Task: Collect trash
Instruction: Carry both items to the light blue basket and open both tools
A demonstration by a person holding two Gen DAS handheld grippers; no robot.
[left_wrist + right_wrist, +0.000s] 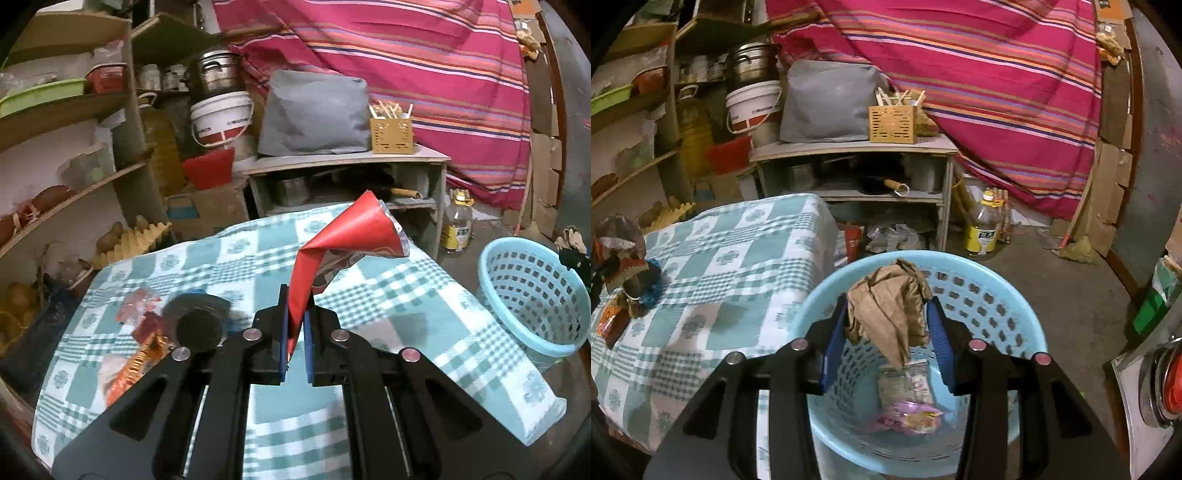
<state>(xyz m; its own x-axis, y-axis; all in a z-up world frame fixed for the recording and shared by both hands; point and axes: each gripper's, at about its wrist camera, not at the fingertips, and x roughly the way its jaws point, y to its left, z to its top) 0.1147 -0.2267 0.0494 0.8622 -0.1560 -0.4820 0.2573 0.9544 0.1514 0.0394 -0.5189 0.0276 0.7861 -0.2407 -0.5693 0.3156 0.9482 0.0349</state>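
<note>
Paper (886, 314) clamped in the right gripper (886, 332) hangs directly over the basket (1015, 295), while the left gripper (295, 317), pinched on a red wrapper (351, 232), is over the table's (480, 369) right edge, basket to its right.

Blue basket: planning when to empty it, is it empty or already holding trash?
Holding trash: the blue basket has wrappers lying at its bottom.

**Colours and patterns on view**

Red outside, silver inside: foil wrapper (343, 236). Crumpled brown: paper wad (888, 306). Pale blue, pierced with rows of small holes: plastic basket (993, 280); pink and yellow: packet (912, 415) at its bottom. Teal-and-white checks with small floral squares: tablecloth (229, 251). Magenta crossed by orange, white and navy stripes: hanging cloth (424, 74). Plain grey: bag (314, 114). White with a red band: bucket (221, 118). Blue pads on black fingers: both grippers.
</note>
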